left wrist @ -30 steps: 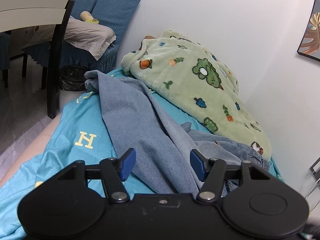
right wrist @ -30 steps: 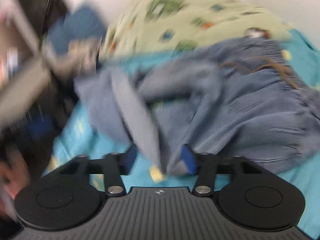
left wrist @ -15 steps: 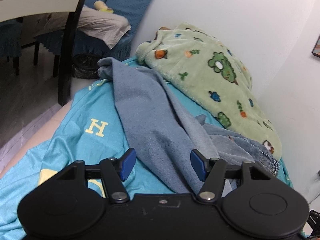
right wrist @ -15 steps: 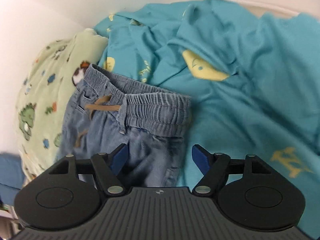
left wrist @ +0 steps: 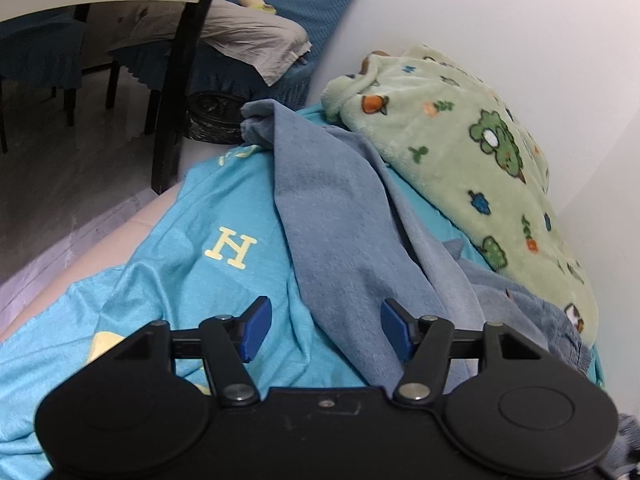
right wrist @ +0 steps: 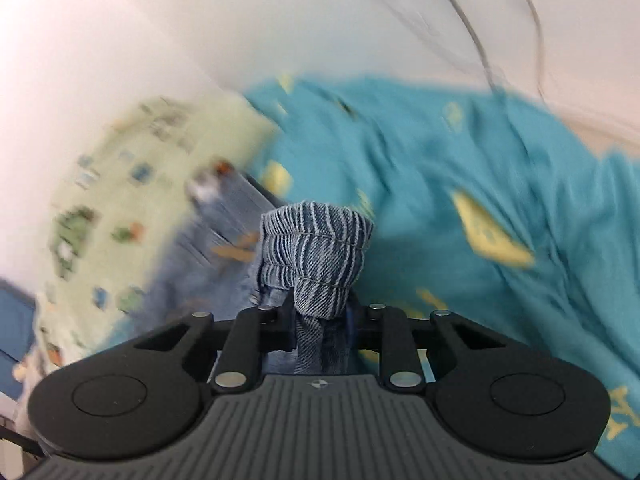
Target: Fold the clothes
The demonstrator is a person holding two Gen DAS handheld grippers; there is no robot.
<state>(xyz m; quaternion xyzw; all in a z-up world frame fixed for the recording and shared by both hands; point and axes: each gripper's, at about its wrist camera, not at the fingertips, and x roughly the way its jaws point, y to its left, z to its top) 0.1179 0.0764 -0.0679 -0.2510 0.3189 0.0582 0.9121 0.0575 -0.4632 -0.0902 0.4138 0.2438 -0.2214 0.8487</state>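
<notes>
A pair of blue jeans lies on the bed. One long leg [left wrist: 340,220] runs away from me in the left wrist view. My left gripper [left wrist: 324,320] hovers open over the near part of that leg, its blue pads [left wrist: 256,320] clear of the cloth. In the blurred right wrist view, the jeans' elastic waistband [right wrist: 316,240] bunches up between the jaws of my right gripper [right wrist: 322,312]. Those jaws are closing and pinch the denim. The rest of the jeans [right wrist: 224,256] trails off to the left.
A teal sheet with yellow letters [left wrist: 180,272] [right wrist: 460,200] covers the bed. A green cartoon-print blanket [left wrist: 460,160] [right wrist: 132,208] lies along the white wall. Past the bed's left edge stand a black table leg [left wrist: 176,80], a dark bin [left wrist: 212,118] and covered chairs. Cables [right wrist: 480,20] hang on the wall.
My right gripper swung from the jeans' legs to the waistband, opened over it, then shut on it and bunched it up. My left gripper crept forward and lower along the leg, still open.
</notes>
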